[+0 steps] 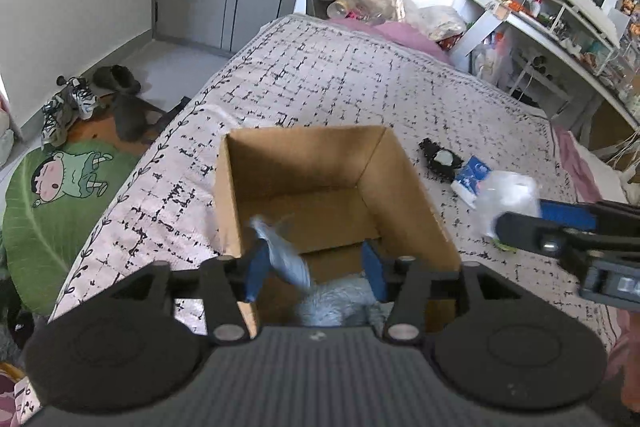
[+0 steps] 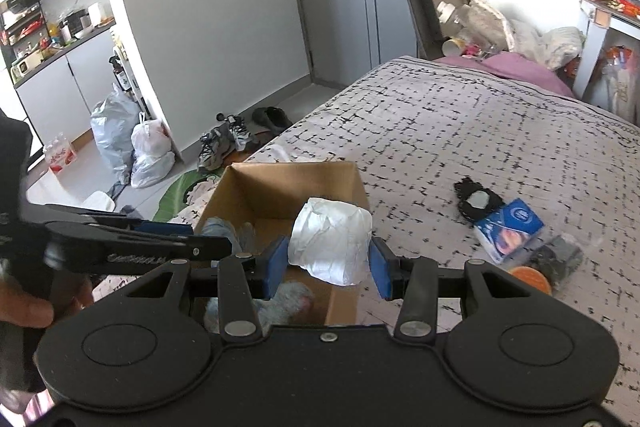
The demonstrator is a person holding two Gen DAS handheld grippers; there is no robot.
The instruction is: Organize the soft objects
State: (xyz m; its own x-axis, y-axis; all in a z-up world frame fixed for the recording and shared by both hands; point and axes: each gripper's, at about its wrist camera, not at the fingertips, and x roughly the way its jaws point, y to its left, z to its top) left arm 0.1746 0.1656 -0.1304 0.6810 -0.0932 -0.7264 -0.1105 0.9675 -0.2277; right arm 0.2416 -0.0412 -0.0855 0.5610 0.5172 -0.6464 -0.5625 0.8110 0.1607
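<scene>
Here, right gripper (image 2: 330,263) clamping white bundle (image 2: 330,239) (crumpled) — over box (image 2: 280,183)

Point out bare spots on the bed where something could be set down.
Bare bedspread stretches beyond the open cardboard box toward the purple pillow. It is crowded right of the box: black lacy item, blue packet, orange-lidded bagged item.
</scene>
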